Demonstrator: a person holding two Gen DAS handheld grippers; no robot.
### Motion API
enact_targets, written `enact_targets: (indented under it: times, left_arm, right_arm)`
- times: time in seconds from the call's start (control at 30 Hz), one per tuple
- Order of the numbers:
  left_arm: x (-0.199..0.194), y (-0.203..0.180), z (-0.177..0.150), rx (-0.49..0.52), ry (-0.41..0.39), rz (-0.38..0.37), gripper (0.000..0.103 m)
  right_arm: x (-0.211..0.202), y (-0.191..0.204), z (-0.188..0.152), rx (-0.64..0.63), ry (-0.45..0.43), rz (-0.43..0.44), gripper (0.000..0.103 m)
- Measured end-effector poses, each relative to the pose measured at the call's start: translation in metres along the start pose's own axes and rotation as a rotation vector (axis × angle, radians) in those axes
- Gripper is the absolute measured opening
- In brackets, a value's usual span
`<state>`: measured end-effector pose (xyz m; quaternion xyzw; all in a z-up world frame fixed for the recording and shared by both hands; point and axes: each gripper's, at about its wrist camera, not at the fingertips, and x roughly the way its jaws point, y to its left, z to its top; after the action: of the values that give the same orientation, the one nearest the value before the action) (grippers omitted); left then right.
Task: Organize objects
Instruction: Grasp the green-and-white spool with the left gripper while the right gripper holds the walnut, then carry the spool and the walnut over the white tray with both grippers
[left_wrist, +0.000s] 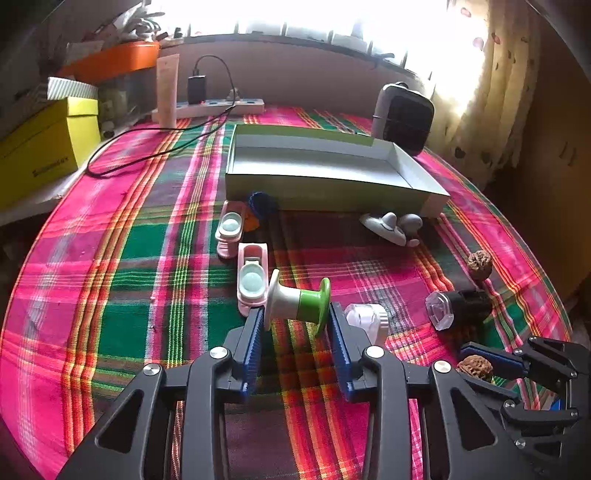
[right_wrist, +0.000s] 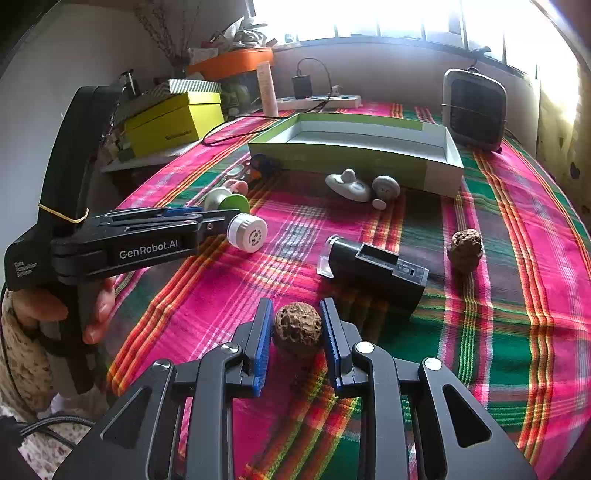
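A person's two handheld grippers are working over a table (left_wrist: 110, 258) draped in pink-and-green plaid cloth. The left gripper (left_wrist: 297, 321) is straddling a white-and-green spool (left_wrist: 299, 299) lying on its side, its blue fingers (left_wrist: 253, 350) sitting against the spool's two flanges, though whether they are truly squeezing it cannot be told. The right gripper (right_wrist: 297, 332) is clenching a wrinkled brown walnut (right_wrist: 297, 332) between its own blue pads. A second walnut (right_wrist: 464, 247) is resting at about two o'clock from it, near the cloth's edge. A black device with a clear end (right_wrist: 373, 269) is lying just beyond the held walnut, and a small white-capped jar (right_wrist: 247, 232) is lying at eleven o'clock, beside the left gripper's tip. An open, shallow green-sided box (left_wrist: 332, 184) is sitting at twelve o'clock, with grey rounded toys (left_wrist: 391, 227) and two pink toy toilets (left_wrist: 253, 277) lying in front of it.
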<state>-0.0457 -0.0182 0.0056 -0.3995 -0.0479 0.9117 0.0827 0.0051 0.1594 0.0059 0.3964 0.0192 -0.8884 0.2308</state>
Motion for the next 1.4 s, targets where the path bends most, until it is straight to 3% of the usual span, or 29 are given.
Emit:
enact_targets:
  times: [0.9, 1.4]
  left_arm:
    - [-0.011, -0.006, -0.002, 0.009, -0.016, 0.013, 0.032]
    - [-0.023, -0.009, 0.006, 0.022, -0.051, 0.019, 0.032]
  right_arm:
    - [-0.001, -0.002, 0.0, 0.002, -0.008, -0.011, 0.027]
    - [-0.006, -0.002, 0.021, -0.009, -0.044, -0.027, 0.027]
